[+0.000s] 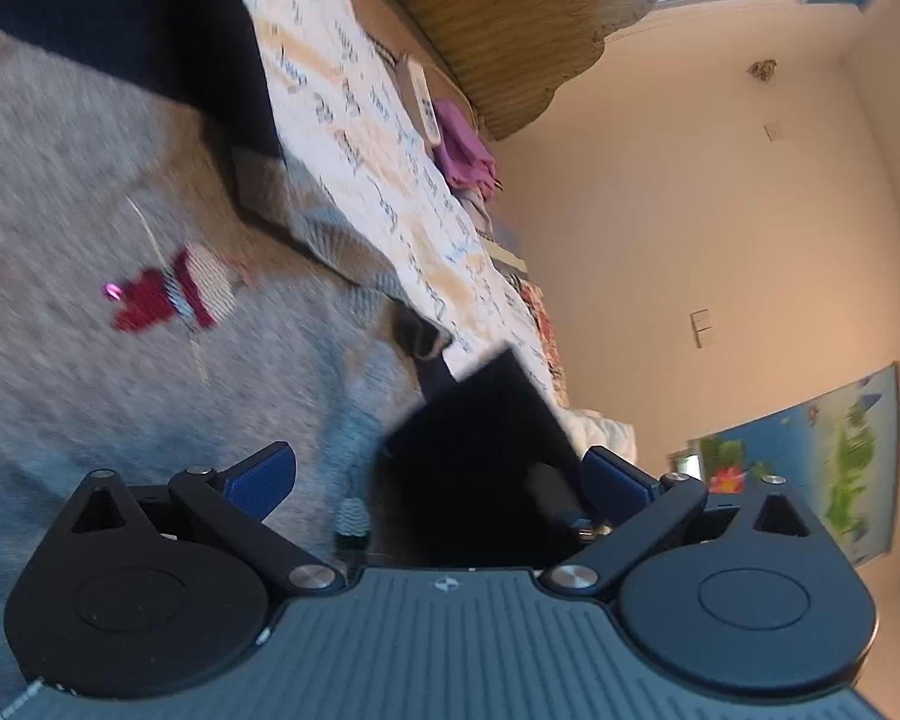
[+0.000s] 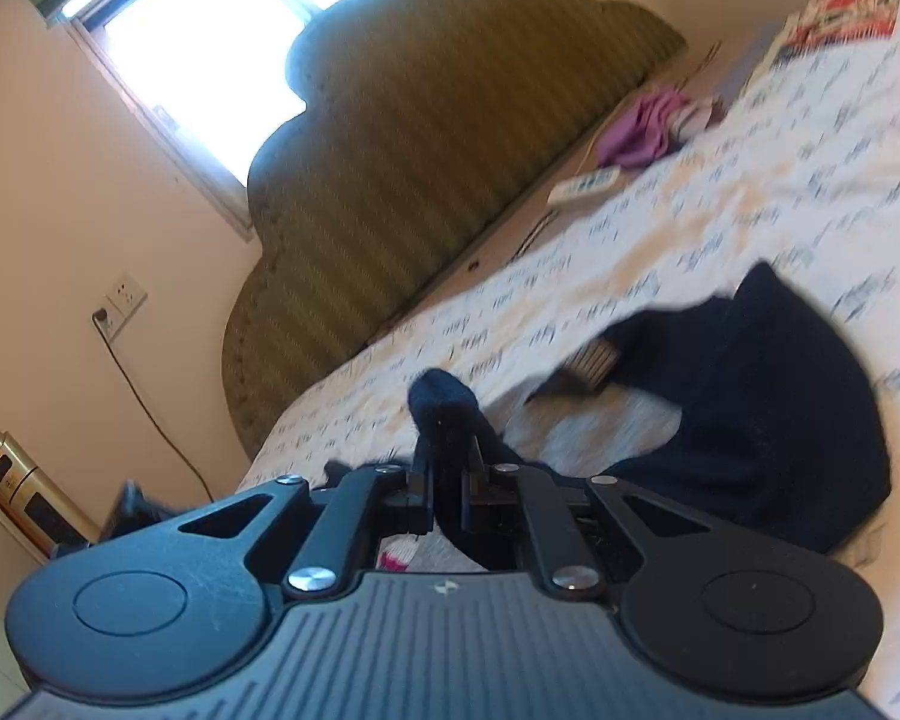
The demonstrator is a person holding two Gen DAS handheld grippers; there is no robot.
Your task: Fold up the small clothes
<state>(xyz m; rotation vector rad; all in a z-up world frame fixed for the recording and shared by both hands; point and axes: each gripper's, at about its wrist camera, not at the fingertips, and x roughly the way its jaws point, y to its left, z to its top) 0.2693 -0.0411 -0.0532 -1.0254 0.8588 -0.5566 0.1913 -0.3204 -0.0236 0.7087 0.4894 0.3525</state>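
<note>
The left gripper, black with blue-padded fingers, stands wide open at the bottom of the frame. Between its fingers sits a flat black panel, its nature unclear. A grey knitted sweater with a red-and-white embroidered patch fills the left side, dark navy fabric at upper left. Beyond lies a cream script-printed bedsheet, a white remote and a crumpled purple cloth near the olive ribbed headboard.

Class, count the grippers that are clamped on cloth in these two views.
1. The right gripper is shut on dark cloth above the bed. The left gripper is open over the grey sweater, holding nothing.
</note>
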